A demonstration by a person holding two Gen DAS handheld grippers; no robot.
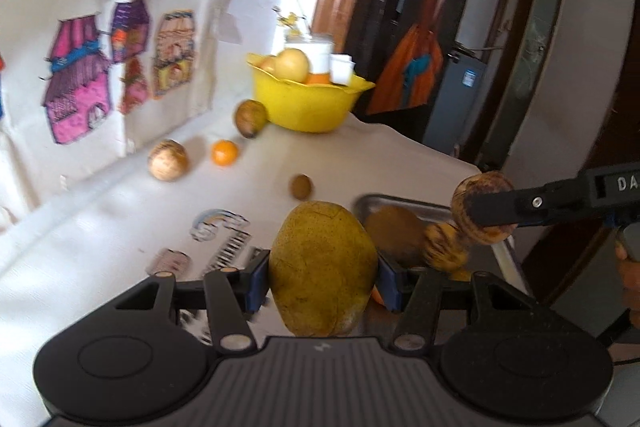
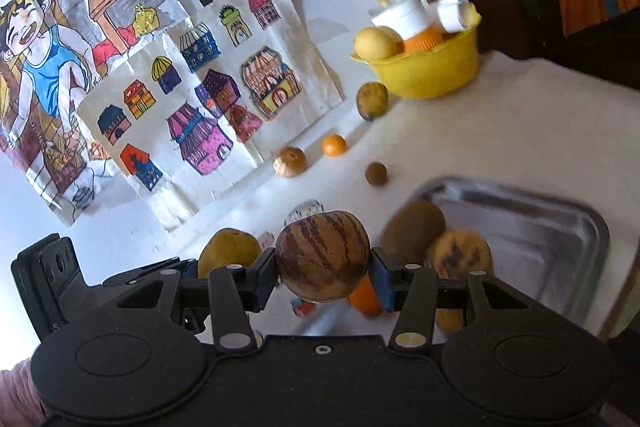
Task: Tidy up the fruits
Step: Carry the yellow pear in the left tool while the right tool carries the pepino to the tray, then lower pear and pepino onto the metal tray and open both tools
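Fruits gripped: greenish pear (image 1: 323, 267), striped brown melon (image 2: 322, 255), "DA" lettering (image 1: 627, 183)

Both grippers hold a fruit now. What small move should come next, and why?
Probably carry the striped fruit in the right gripper a little further over the metal tray and lower it: it hangs at the tray's near edge, where other fruits already lie.
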